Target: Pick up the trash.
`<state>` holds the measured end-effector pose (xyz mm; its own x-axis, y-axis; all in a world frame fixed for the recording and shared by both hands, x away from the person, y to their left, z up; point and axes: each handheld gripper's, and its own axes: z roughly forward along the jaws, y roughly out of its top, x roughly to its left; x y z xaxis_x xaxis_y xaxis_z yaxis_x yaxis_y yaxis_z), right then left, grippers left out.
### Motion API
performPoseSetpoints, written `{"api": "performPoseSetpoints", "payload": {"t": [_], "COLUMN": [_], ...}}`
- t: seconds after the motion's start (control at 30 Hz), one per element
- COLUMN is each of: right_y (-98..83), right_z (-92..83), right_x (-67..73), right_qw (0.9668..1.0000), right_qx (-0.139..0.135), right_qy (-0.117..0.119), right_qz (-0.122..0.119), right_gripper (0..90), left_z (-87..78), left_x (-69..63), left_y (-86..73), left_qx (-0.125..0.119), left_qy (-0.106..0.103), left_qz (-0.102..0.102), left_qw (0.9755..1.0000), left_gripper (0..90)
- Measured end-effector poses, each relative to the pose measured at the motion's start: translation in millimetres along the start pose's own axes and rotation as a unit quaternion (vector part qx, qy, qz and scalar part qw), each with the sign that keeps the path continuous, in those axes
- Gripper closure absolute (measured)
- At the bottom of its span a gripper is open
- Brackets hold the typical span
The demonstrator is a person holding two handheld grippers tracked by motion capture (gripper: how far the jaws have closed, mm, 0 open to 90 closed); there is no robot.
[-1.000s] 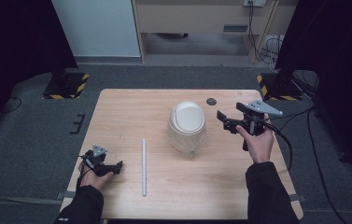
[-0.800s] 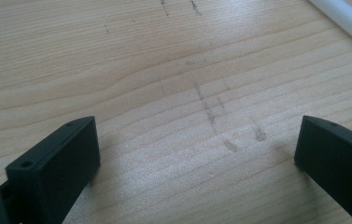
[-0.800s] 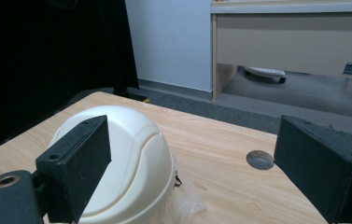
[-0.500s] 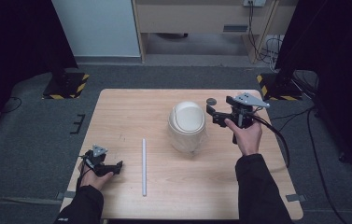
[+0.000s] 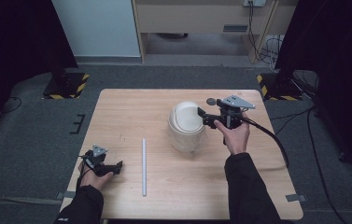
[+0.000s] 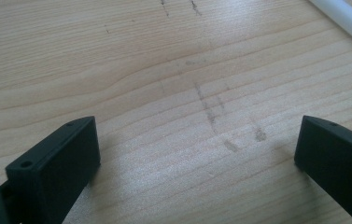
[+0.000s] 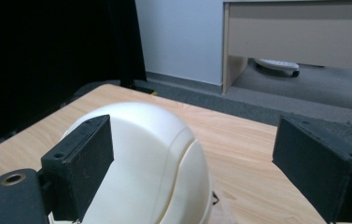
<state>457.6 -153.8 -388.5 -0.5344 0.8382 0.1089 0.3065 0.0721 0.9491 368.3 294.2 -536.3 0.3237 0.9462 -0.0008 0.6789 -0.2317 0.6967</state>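
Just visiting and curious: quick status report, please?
Right gripper open, at the white bin's dome top. Left gripper open, low over bare table. White rod untouched, nothing blocking.

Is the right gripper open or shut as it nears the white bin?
Open. In the right gripper view its two black fingers stand wide apart, nothing between them, with the white domed bin just ahead.

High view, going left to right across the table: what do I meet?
Left gripper → thin white rod → cream domed bin → right gripper, open beside the bin.
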Motion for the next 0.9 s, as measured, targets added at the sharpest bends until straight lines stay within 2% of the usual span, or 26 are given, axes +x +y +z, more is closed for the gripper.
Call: {"api": "performPoseSetpoints", "payload": {"t": [0.1, 0.47, 0.9], "right_y": [-7.1, -21.2, -31.6], "right_z": [6.4, 14.0, 23.3], "right_x": [4.7, 6.8, 10.3], "right_qw": [0.9999, 0.9997, 0.9976], "right_qx": [0.009, 0.026, 0.068], "right_qy": [0.003, 0.002, -0.001], "right_qz": [-0.003, -0.001, -0.012], "right_gripper": [11.9, 12.7, 13.3], "left_z": [0.0, 0.0, 0.0], "left_x": [0.0, 0.0, 0.0], "left_y": [0.0, 0.0, 0.0], "left_qx": [0.000, 0.000, 0.000], "left_qy": [0.000, 0.000, 0.000], "left_qz": [0.000, 0.000, 0.000], "left_qw": [1.0000, 1.0000, 1.0000], "left_gripper": [0.0, 0.0, 0.0]}}
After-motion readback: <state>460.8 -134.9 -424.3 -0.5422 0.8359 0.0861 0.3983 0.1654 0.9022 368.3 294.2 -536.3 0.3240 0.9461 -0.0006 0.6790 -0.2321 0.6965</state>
